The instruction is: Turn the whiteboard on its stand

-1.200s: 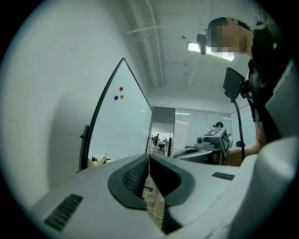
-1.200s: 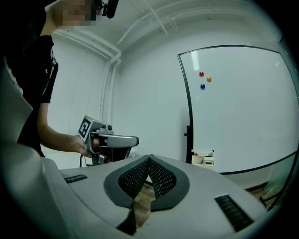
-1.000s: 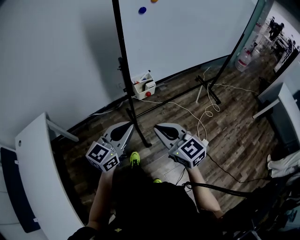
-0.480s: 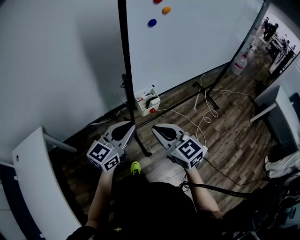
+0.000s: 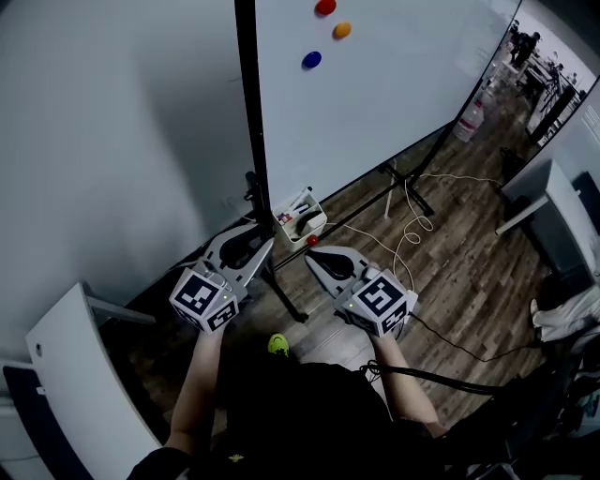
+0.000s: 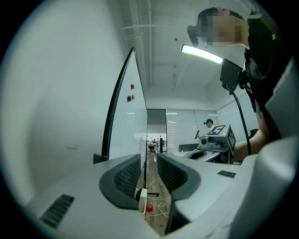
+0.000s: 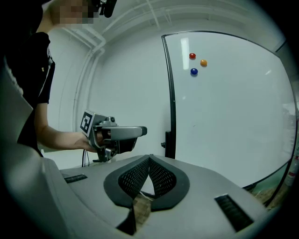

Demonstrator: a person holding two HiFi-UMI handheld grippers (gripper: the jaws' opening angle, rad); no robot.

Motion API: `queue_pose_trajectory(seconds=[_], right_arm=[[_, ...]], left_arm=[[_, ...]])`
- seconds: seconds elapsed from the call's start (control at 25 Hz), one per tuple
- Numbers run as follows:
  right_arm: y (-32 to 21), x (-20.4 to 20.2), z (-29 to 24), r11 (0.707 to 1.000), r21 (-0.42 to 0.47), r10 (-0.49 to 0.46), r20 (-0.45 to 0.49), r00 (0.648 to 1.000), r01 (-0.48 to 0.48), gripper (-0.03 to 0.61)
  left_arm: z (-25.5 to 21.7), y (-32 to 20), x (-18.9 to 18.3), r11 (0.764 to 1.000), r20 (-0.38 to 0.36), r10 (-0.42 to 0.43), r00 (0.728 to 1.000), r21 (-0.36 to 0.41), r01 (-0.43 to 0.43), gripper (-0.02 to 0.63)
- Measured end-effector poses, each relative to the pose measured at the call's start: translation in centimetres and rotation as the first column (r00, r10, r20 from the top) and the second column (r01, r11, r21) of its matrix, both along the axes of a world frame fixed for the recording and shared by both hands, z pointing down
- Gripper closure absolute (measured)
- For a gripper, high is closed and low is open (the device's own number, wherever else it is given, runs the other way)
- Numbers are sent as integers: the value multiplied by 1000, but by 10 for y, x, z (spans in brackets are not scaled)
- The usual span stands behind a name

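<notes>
The whiteboard (image 5: 394, 94) is seen upright on its black-framed stand, close in front of a pale wall (image 5: 103, 141), with a wooden floor (image 5: 459, 281) beneath. Its near vertical post (image 5: 249, 122) is found just ahead of both grippers. Three round magnets are noted high on the board: a red magnet (image 5: 325, 7), an orange magnet (image 5: 342, 30) and a blue magnet (image 5: 311, 59). A small white holder (image 5: 302, 221) with markers is set low beside the post.

The left gripper (image 5: 263, 244) is held about level near the lower part of the post. Its jaws have just been opening and are seen apart, with nothing clasped. Only floor, the holder and the board edge-on are viewed through the gap, the post lying just left of it. Whether a jaw touches the post cannot be told.

The right gripper (image 5: 313, 255) is held just beside the left one, jaws pressed together at the tips, with nothing between them.

A white cable (image 5: 412, 230) is noted lying looped on the floor by the stand's foot
</notes>
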State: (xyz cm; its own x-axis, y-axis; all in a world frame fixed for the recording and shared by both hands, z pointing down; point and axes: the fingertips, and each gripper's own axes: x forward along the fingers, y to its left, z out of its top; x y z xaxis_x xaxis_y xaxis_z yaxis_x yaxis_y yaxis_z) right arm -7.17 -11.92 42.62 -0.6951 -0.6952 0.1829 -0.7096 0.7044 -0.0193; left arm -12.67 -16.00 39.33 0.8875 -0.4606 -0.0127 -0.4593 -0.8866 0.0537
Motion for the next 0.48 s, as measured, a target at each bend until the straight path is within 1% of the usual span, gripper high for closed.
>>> queue_pose_trajectory(seconds=[0.08, 0.16, 0.24, 0.32, 0.44, 0.48], right_arm=[[-8, -2, 0, 1000, 1, 14, 2, 1000, -14, 552], [-14, -4, -1, 1000, 3, 31, 6, 1000, -31, 551], [-20, -5, 0, 999, 6, 51, 9, 999, -51, 552], [-26, -6, -1, 997, 12, 76, 11, 997, -76, 552], [-31, -4, -1, 993, 17, 115, 18, 993, -115, 552], [-32, -3, -1, 992, 18, 127, 18, 992, -127, 552]], left_arm=[[-9, -11, 1, 1000, -2, 23, 1000, 21, -23, 459], [-16, -21, 2, 998, 11, 40, 999, 43, -41, 459], [-20, -33, 1, 996, 38, 42, 998, 76, -45, 462], [-26, -47, -3, 992, 59, 26, 998, 119, -32, 490], [-40, -67, -6, 985, 34, 5, 999, 170, -11, 545], [-46, -74, -5, 983, 28, 6, 1000, 183, -11, 549]])
